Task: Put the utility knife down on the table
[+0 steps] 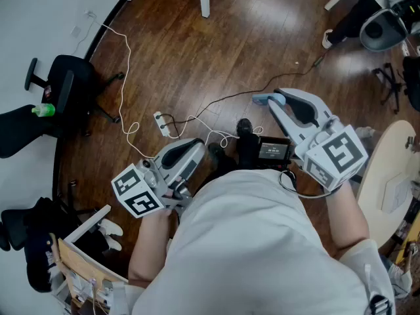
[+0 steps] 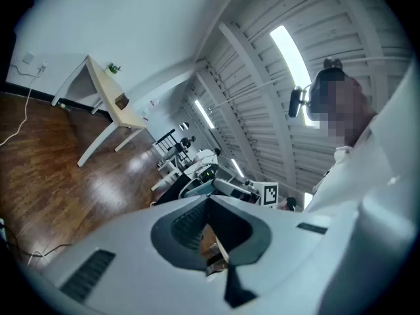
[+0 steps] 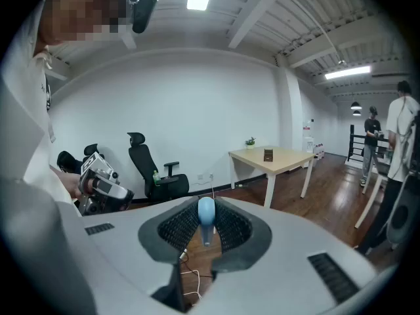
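While the person (image 1: 262, 241) stands on the wood floor (image 1: 216, 51), each hand carries one gripper in front of the body. The right gripper (image 1: 278, 101) is closed on the knife (image 3: 206, 215). In the right gripper view the pale blue body of the knife sits upright between the two ribbed pads (image 3: 180, 225). They press on it from both sides, so the jaws stand narrow and not fully together. In the head view a short blue end comes out past the jaws, toward the left of the picture.

The knife is in the air above the floor and touches no table. A table (image 3: 289, 157) with a tan top and white legs stands well apart, near the white wall (image 3: 197, 110), and a small plant (image 3: 250, 141) is on it. A pale round top (image 1: 388, 176) shows at the right edge of the head view, near the right arm (image 1: 344, 215).

The left gripper (image 2: 209, 200) is held low, close to the body on the left side. Its jaws meet at the front, and I can make out nothing held between them.

On the floor lie a white cable (image 1: 126, 64) and a black cable (image 1: 223, 100). A black chair (image 1: 62, 94) with a green bottle (image 1: 42, 110) on its seat stands at the left by the wall.
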A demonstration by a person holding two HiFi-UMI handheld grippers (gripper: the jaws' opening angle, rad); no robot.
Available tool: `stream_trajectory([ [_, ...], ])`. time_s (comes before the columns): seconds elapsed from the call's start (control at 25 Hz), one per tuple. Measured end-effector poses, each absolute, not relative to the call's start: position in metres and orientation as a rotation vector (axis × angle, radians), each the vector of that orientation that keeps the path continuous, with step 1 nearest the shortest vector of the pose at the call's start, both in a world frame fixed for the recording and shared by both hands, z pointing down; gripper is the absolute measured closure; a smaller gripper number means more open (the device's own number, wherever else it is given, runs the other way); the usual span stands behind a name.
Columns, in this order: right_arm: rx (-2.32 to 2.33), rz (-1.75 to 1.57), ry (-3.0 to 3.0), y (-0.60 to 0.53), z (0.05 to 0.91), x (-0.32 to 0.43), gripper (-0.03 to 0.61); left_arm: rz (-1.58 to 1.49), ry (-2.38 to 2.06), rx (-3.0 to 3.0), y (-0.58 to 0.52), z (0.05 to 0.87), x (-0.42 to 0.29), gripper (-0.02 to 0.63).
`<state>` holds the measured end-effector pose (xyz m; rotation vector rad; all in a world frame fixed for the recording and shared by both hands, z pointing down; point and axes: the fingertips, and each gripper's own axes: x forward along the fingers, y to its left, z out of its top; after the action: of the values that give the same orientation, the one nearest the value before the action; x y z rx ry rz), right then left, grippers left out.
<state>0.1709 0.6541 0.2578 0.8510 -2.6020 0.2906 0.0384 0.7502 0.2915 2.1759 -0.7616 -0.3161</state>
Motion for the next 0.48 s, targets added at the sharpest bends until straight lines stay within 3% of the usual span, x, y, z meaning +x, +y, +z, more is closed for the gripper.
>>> stream_trajectory([
  [0.48,0.824,0.285,-2.621,0.619,0.270,0.162,0.506,-0.308,-0.798,2.187,0.715,0.292,0.035,0.611],
])
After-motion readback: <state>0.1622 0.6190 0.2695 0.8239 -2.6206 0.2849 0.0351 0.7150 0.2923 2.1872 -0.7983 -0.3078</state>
